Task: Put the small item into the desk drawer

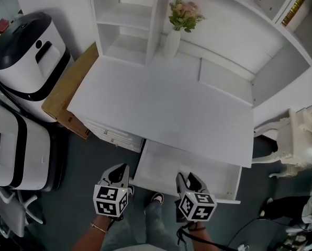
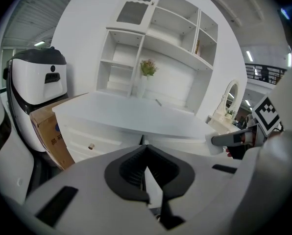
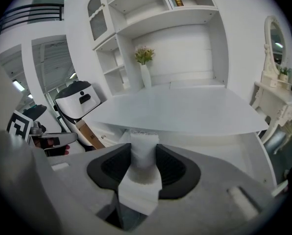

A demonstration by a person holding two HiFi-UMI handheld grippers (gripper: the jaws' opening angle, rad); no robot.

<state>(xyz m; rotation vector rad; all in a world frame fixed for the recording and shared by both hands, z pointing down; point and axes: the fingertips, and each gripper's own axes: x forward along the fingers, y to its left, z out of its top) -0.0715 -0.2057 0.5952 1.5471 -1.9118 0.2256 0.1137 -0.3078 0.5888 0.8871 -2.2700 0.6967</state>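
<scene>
My right gripper [image 3: 144,153], jaws clamped on the small white item [image 3: 142,180] (seemingly light, soft, crushable, best pinched gently mid-length), its long axis along the jaws, tip toward the pulled-out drawer [image 1: 161,169] under the desk [image 1: 161,109]; left gripper [image 2: 145,168], jaws together, holding nothing.

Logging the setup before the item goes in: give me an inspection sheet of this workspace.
Surface: white desk top, only a vase of flowers at the back.
Job's things: drawer open, nothing seen inside; small white item held.
Clutter: cardboard box beside the desk.
Grippers: left gripper shut, empty; right gripper shut on the item.
Cables: dark cord below the right gripper.
Surroundings: white machines left, dressing table right.
</scene>
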